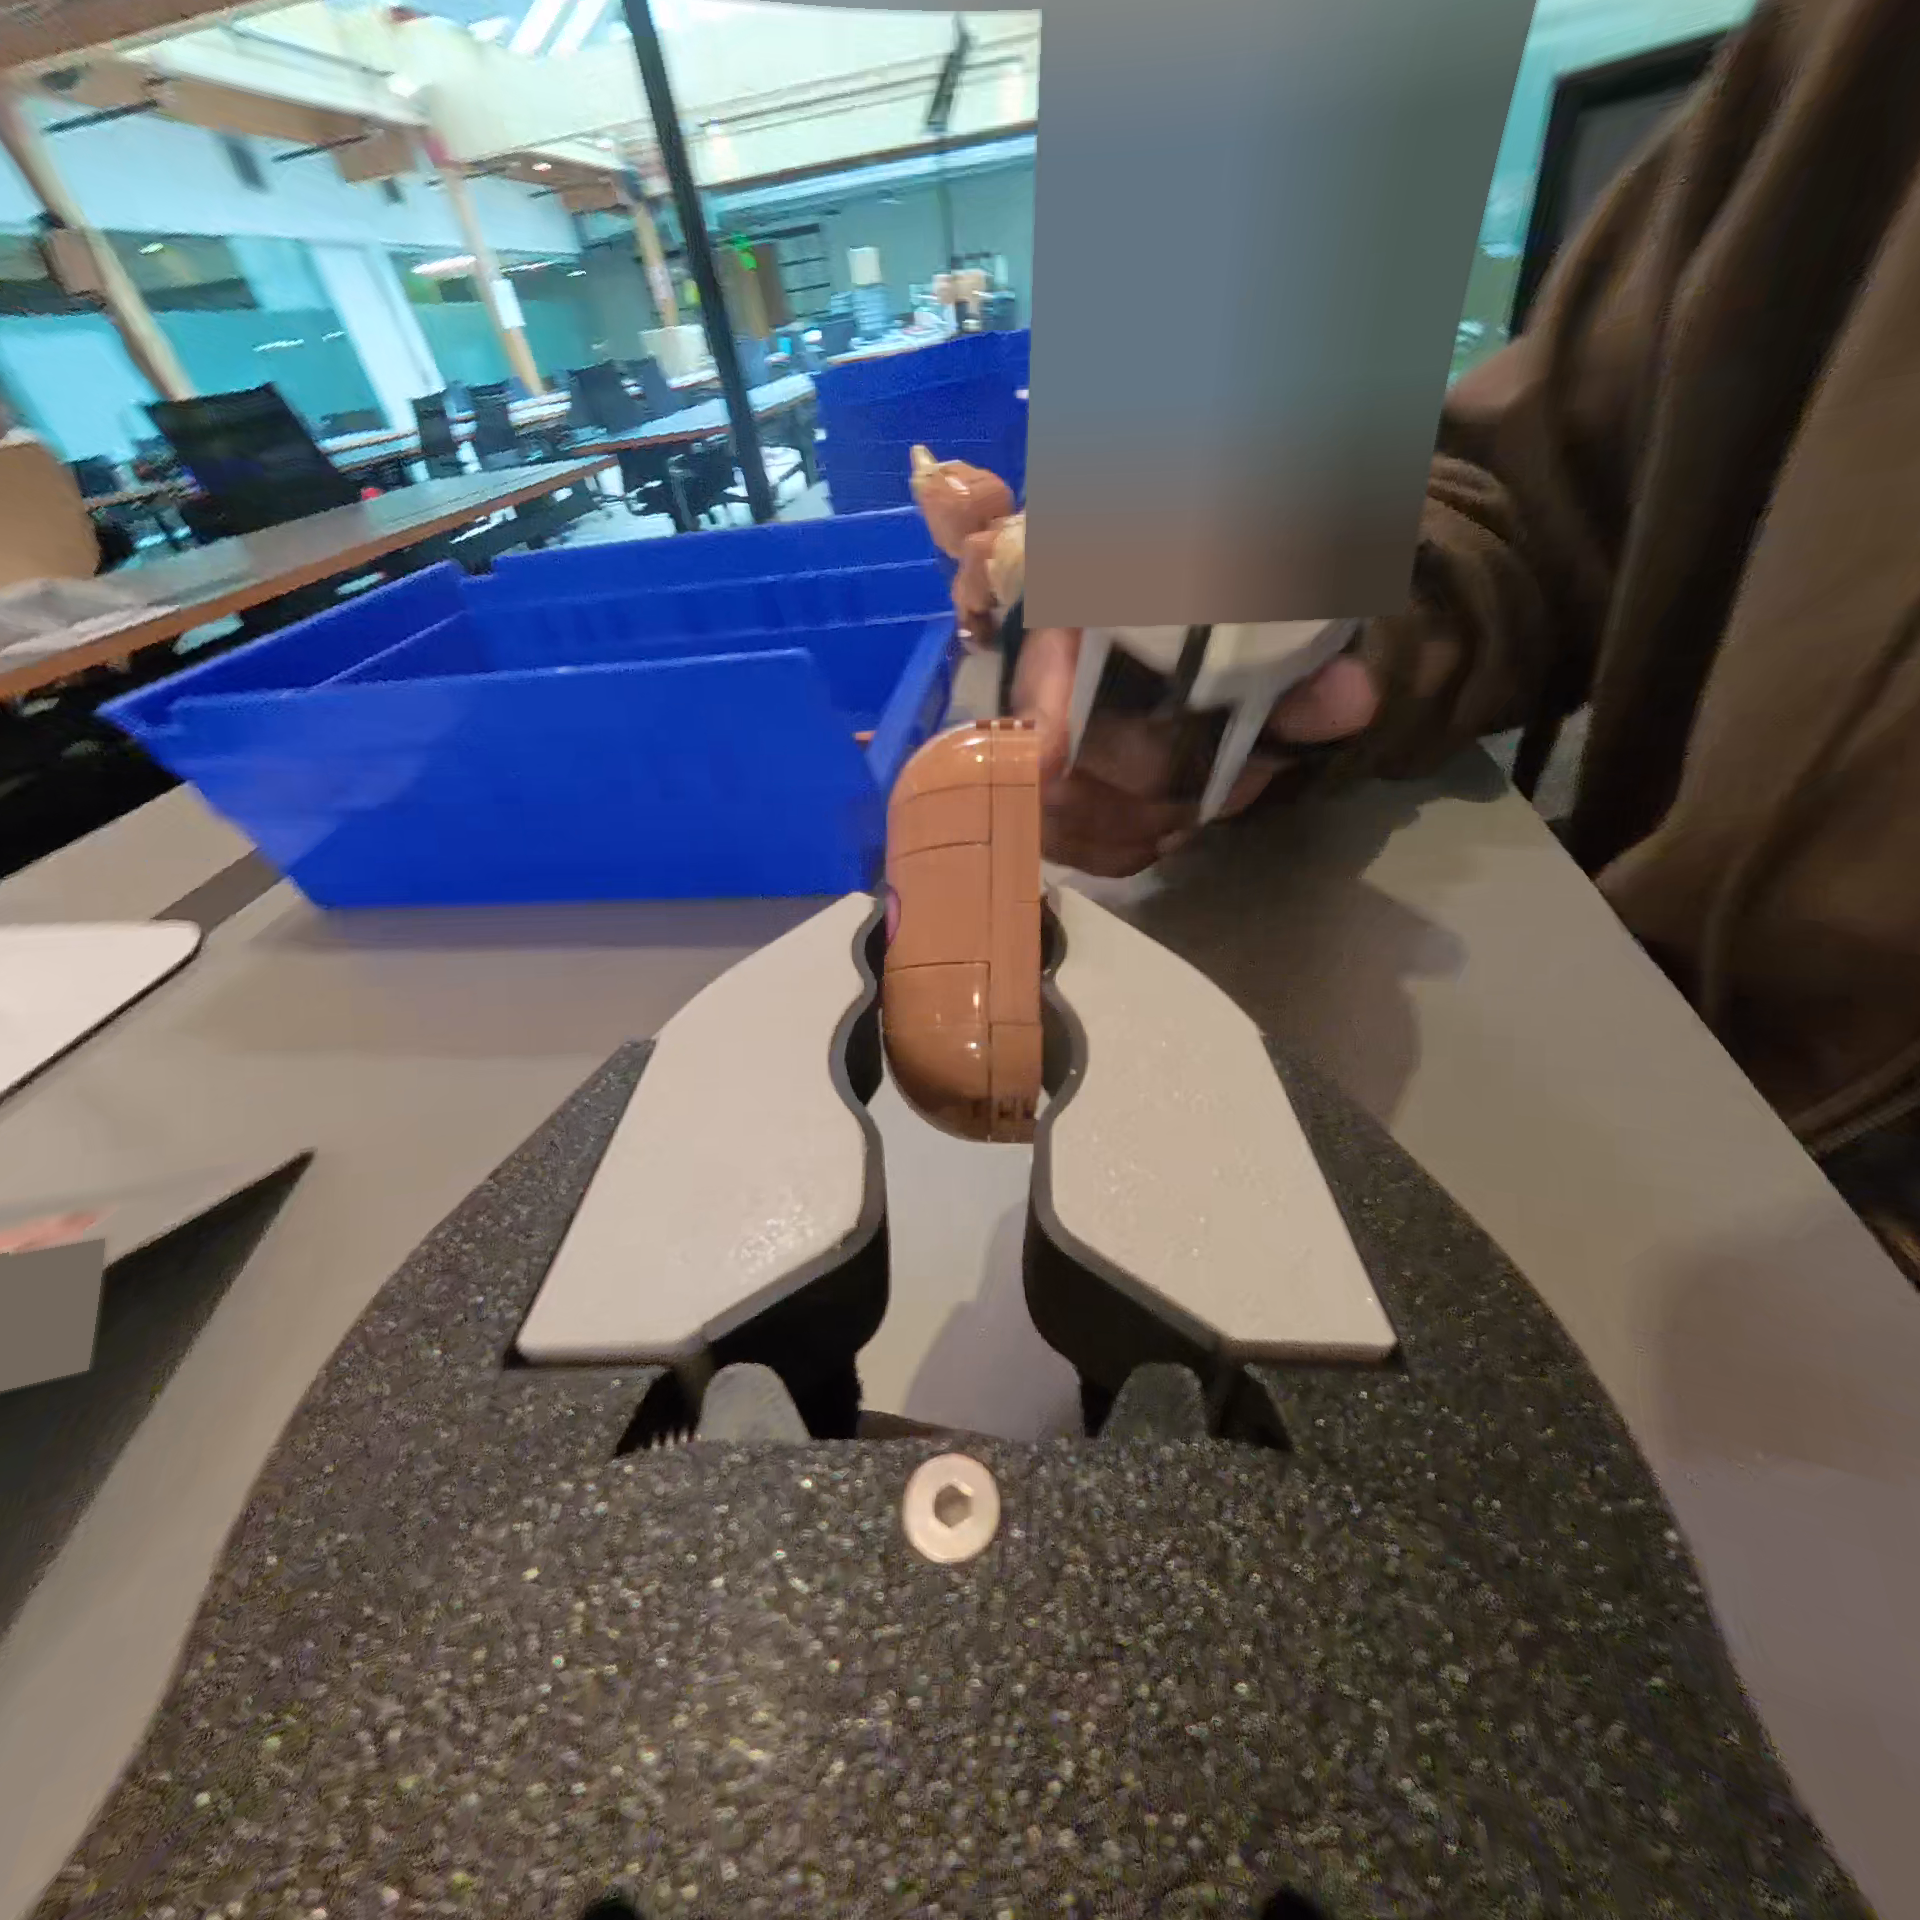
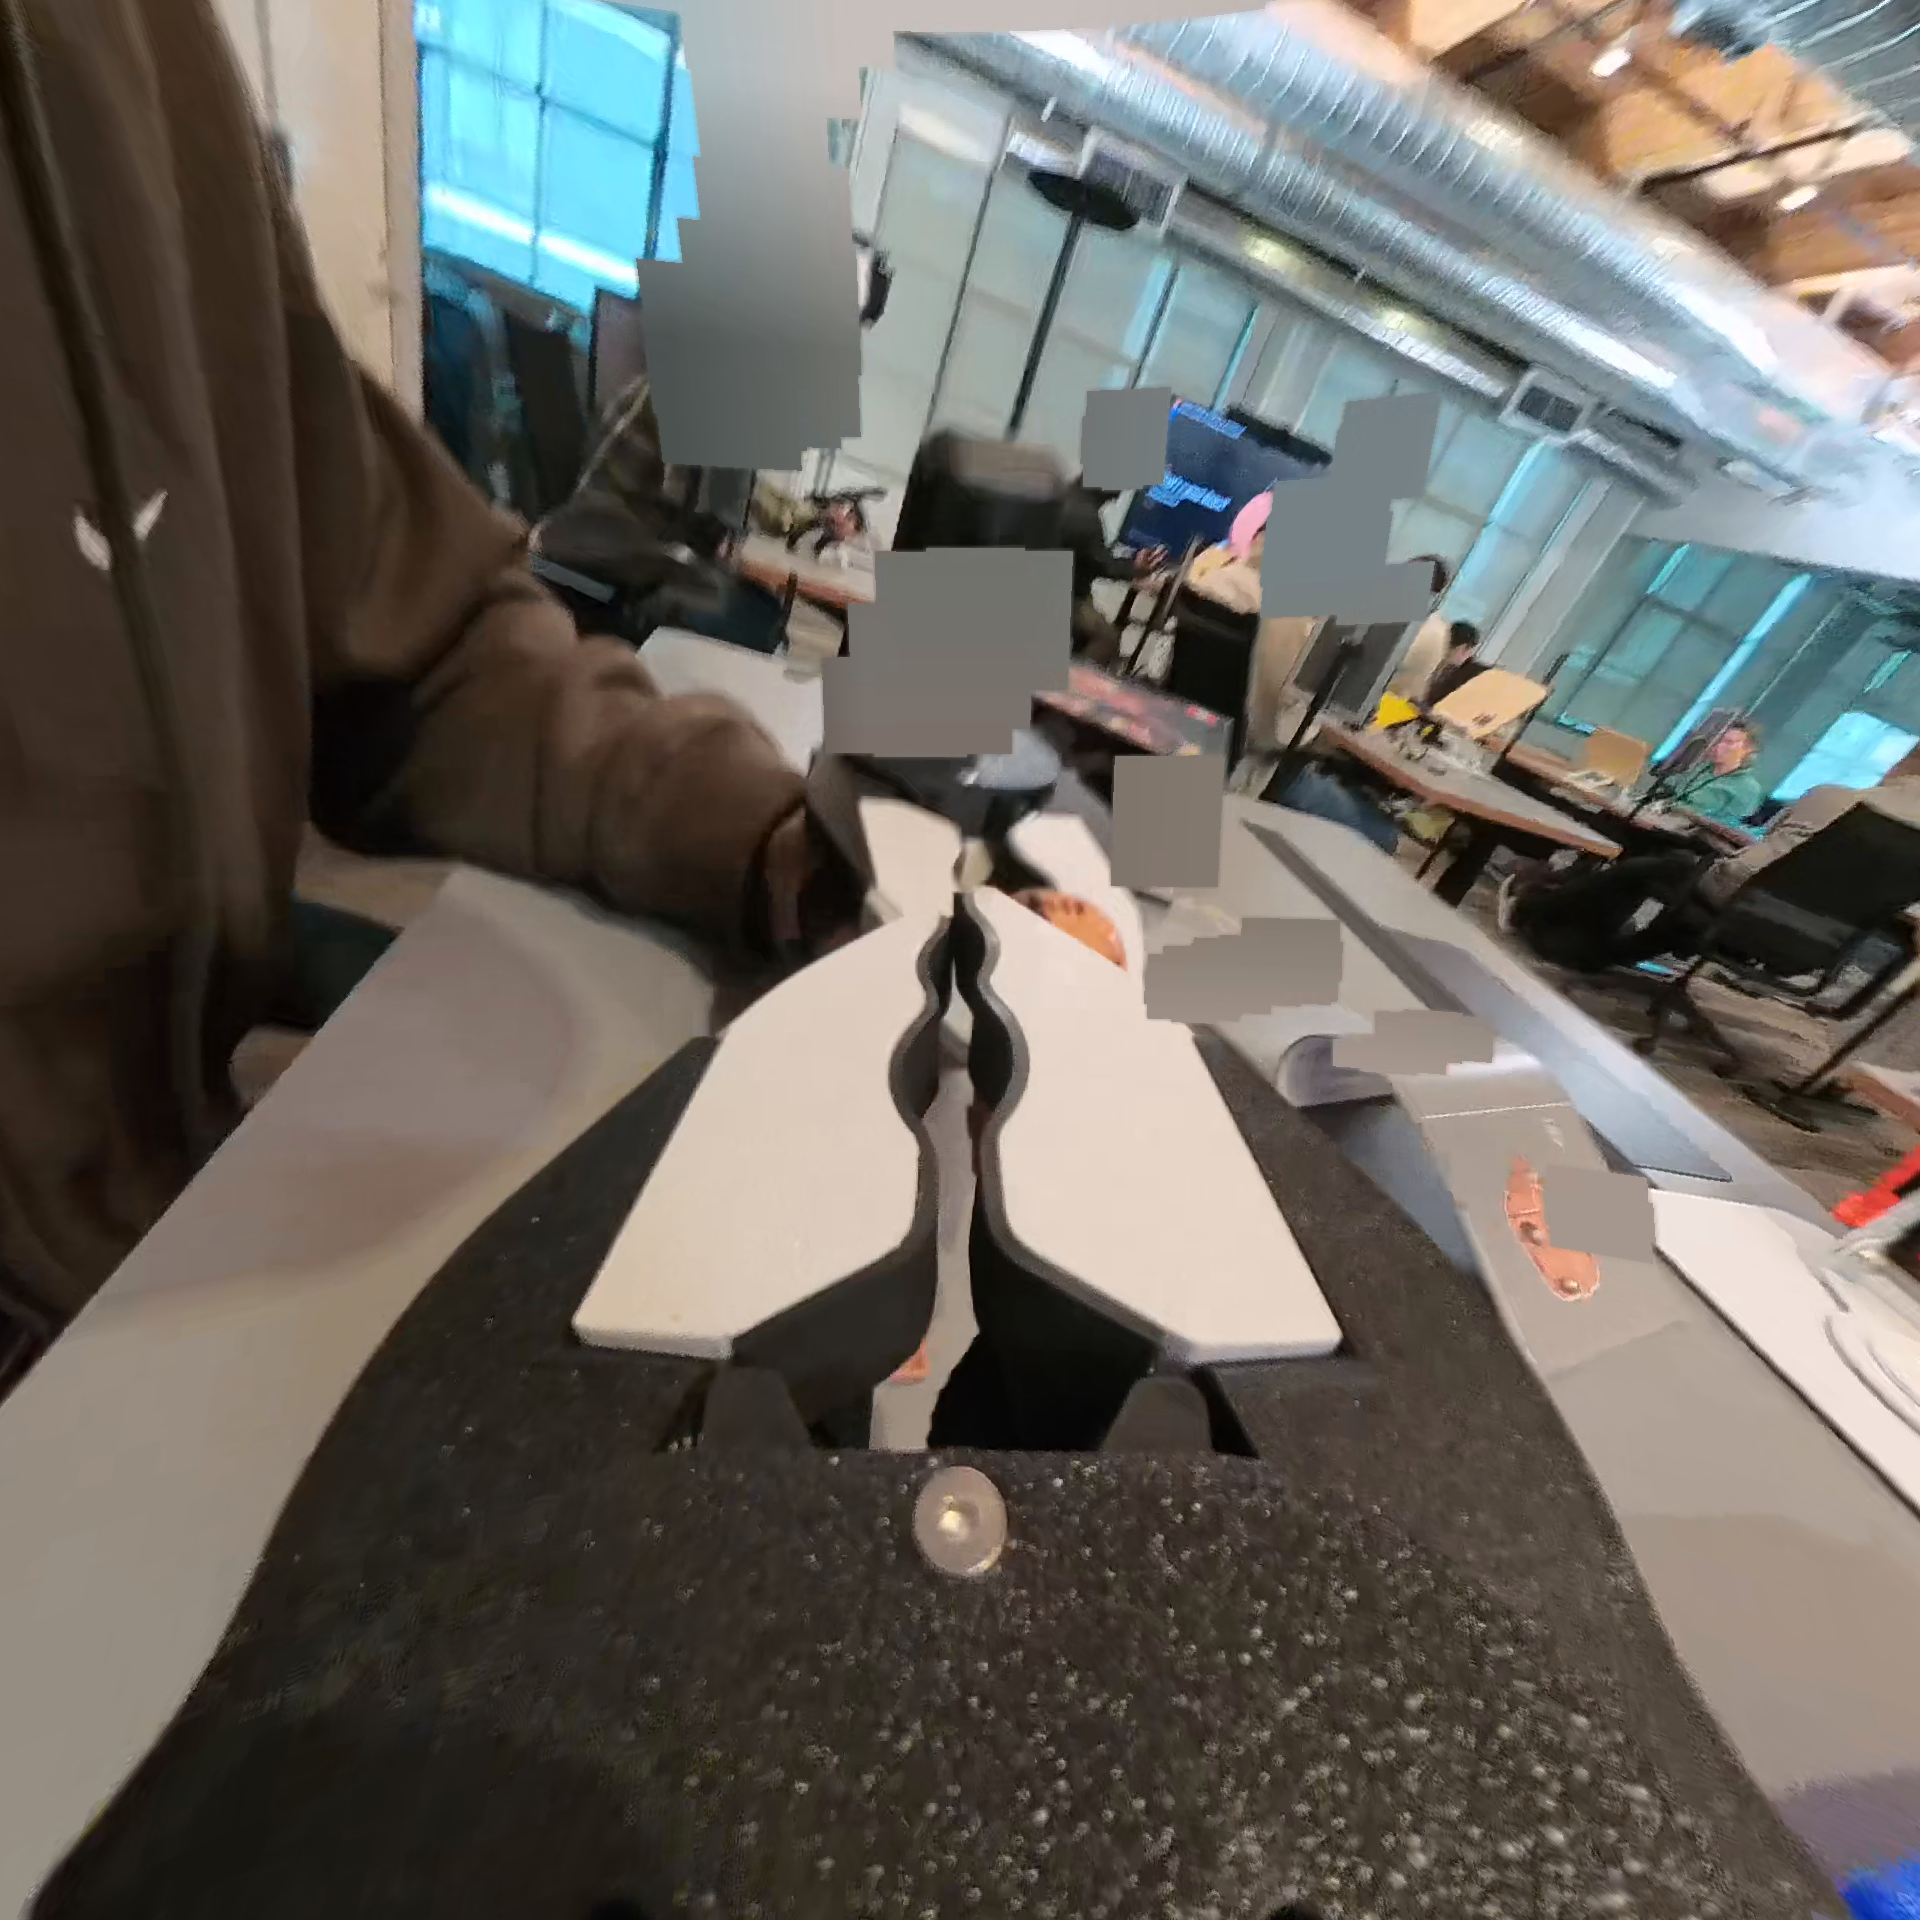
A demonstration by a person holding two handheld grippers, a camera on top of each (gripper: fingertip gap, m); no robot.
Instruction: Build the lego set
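Observation:
My left gripper (image 1: 964,920) is shut on a tan, rounded lego assembly (image 1: 956,831), which stands upright between its grey fingers (image 1: 748,1122) above the grey table (image 1: 1403,1091). The right wrist view shows the same assembly (image 2: 1081,920) and the left gripper (image 2: 966,852) just beyond my right fingertips. My right gripper (image 2: 958,920) is shut, its tips touch and I see nothing between them. In the left wrist view it (image 1: 1195,717) is blurred, held by a hand just behind the assembly. A small brown lego figure (image 1: 961,520) shows farther back, partly hidden.
Blue plastic bins (image 1: 520,769) stand behind and left of the assembly. A white sheet (image 1: 73,977) lies at the left edge. An open booklet (image 2: 1320,1070) and a flat packet with orange-brown pieces (image 2: 1538,1236) lie to the right. The person's brown sleeve (image 1: 1662,520) fills the right side. Spacing between my two grippers at the tips: around 6 centimetres.

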